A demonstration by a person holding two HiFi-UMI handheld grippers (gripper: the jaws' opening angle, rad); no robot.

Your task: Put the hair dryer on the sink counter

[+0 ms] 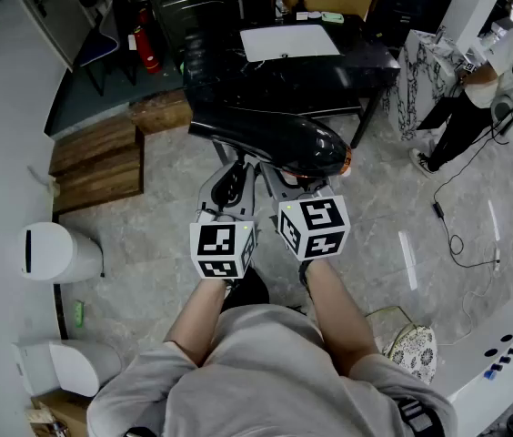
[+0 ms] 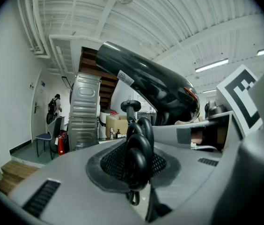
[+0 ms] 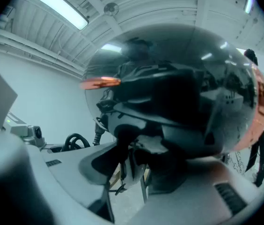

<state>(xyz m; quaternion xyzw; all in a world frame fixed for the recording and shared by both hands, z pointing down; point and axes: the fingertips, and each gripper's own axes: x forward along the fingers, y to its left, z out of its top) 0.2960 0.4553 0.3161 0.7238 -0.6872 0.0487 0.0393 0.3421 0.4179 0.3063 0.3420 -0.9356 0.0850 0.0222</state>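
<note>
A glossy black hair dryer [image 1: 275,139] with an orange ring at its rear is held level in the air in front of me, over the floor. My right gripper [image 1: 300,182] is shut on its handle, and in the right gripper view [image 3: 136,165] the dryer's body [image 3: 183,97] fills the frame just above the jaws. My left gripper [image 1: 231,186] sits close beside it, shut on the coiled black cord [image 2: 139,146], which is bunched between the pads [image 2: 108,165]. The dryer's barrel [image 2: 141,81] rises above that coil.
A black table [image 1: 366,62] with a white sheet stands ahead. Wooden steps [image 1: 97,162] lie to the left, with a white bin [image 1: 56,253] by the wall. A person [image 1: 475,98] stands at the right, cables [image 1: 461,235] trail on the floor, and a white counter [image 1: 502,362] is at lower right.
</note>
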